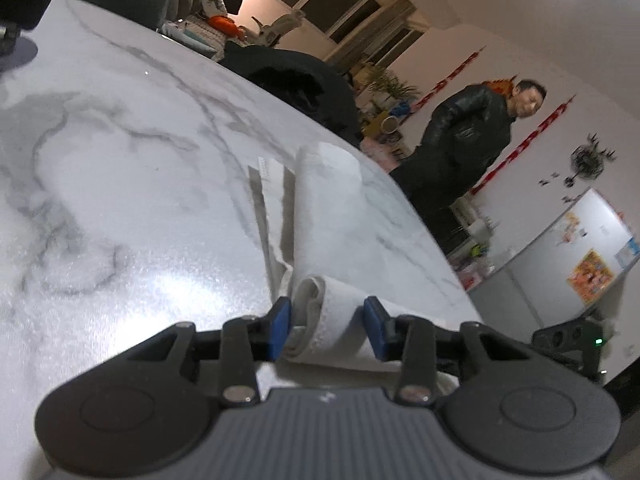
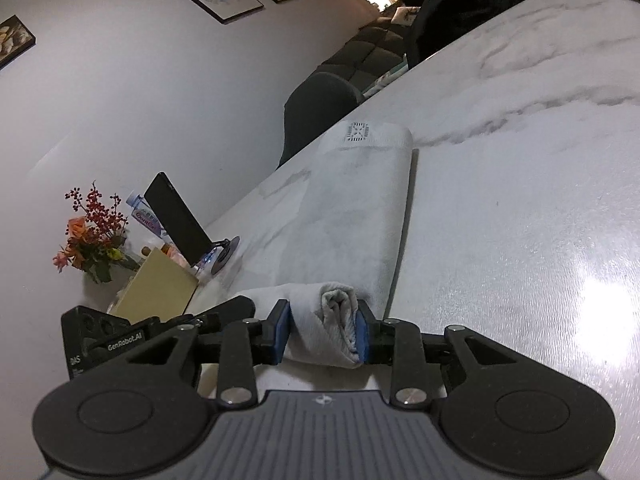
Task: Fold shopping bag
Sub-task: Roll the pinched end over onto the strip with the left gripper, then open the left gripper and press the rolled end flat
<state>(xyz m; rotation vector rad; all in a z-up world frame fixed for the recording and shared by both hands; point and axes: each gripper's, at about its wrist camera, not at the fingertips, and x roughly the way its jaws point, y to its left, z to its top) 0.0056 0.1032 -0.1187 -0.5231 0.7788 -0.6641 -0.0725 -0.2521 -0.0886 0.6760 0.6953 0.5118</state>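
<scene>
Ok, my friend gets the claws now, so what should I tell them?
Left claw: pads sit either side of the rolled end of the shopping bag; whether they pinch it, I cannot tell.
Right claw: shut on the same roll at its other end.
Bag: a long white strip lying flat on the marble table, near end rolled up.
Done: folded narrow, roll started.
Left: probably roll on to the far end with the printed label.

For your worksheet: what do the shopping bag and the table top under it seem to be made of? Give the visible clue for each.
Shopping bag: probably soft white fabric with a matt finish; it rolls up limply and its layered edges show at the roll. Table top: looks like polished marble or a marble-look slab, white with grey veins and a bright glare; which one cannot be told.
</scene>
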